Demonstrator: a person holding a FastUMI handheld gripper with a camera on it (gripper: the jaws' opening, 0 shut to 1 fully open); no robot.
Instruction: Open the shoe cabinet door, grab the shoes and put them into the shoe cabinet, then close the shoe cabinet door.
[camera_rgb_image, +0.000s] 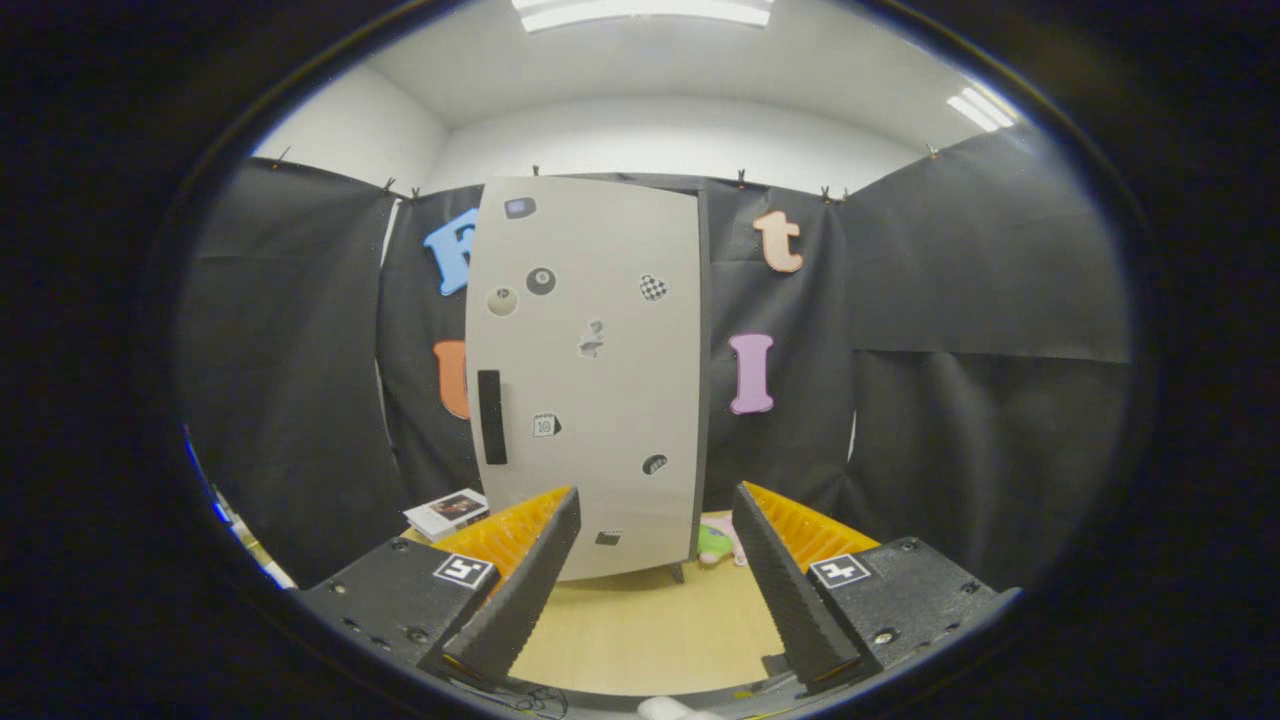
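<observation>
On the pale wooden table (640, 630), smooth and bare just ahead of the fingers, stands the shoe cabinet (590, 370), upright against the booth's black cloth wall under white ceiling lights (645, 12). Its door (600, 440) is shut: a flat, light grey panel dotted with small stickers, with a slim black vertical handle (491, 416) near its left edge. The claw (655, 520) hangs apart, holding nothing, its ribbed fingers (530, 580) pointing at the cabinet's base. A pink and green shoe (718, 542) lies beside the cabinet's right foot; a small booklet (447, 512) lies left.
</observation>
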